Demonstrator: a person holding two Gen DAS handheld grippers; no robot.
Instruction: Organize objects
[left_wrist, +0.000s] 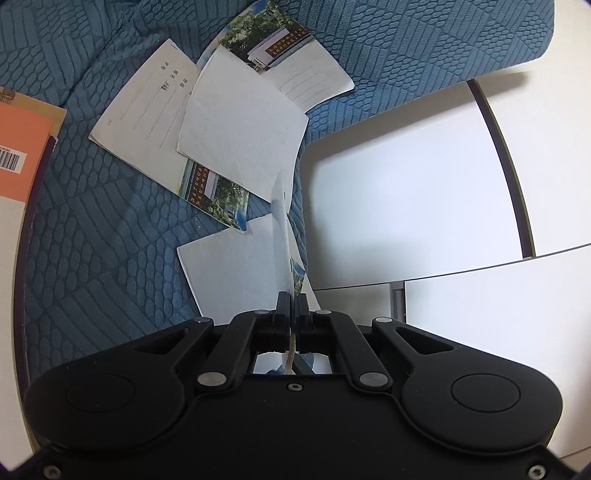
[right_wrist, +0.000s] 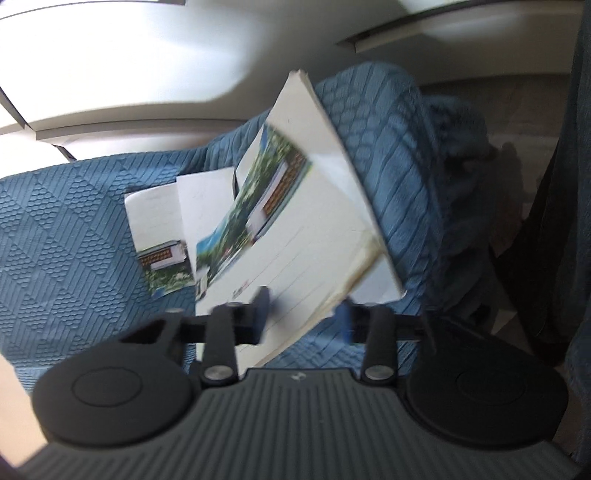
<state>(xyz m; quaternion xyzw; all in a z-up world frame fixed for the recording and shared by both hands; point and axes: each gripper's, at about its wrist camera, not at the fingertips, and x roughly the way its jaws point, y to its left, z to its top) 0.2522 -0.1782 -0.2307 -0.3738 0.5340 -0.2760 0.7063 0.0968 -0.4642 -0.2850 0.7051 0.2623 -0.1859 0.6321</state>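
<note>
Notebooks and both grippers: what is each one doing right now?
Left gripper: shut on a thin notebook, held edge-on.
Held notebook: lifted above the blue cloth.
Flat notebooks: lying overlapped on the cloth.
Orange book: lying flat, closed.
Right gripper: open.
Tilted notebook: closed, tipped up between the right fingers; touching unclear.

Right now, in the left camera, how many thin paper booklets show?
5: a booklet clamped in the left gripper, a white booklet beyond it, three overlapping ones farther on the blue cloth. More may hide underneath.
</note>
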